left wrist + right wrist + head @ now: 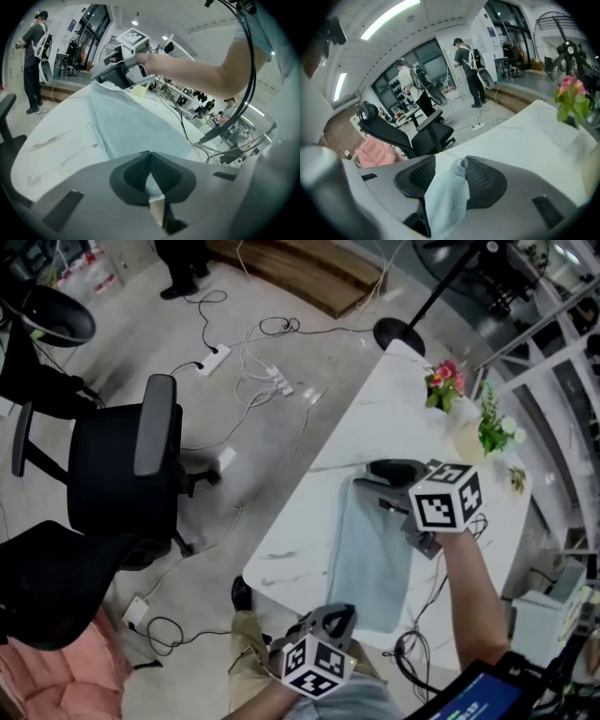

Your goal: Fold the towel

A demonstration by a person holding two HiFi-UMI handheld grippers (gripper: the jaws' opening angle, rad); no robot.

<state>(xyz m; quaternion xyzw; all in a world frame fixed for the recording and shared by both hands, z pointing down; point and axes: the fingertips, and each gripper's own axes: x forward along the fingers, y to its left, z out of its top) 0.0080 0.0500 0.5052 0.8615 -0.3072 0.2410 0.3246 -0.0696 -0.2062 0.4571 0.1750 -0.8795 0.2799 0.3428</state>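
A light blue towel (370,554) lies as a long, narrow strip on the white marble table (309,521). My left gripper (337,613) is at its near end, the jaws shut on the towel's edge, a sliver of which shows between the pads (152,185). My right gripper (386,486) is at the far end. In the right gripper view its jaws (451,161) stand apart, and a corner of the towel (445,201) hangs loose between them without being pinched. The left gripper view shows the towel (136,126) stretching away to the right gripper (101,77).
Pink flowers (445,381) and a green plant (489,427) stand at the table's far side beside a round lamp base (398,334). Black office chairs (117,474) and cables (262,371) are on the floor at left. People (466,65) stand in the background.
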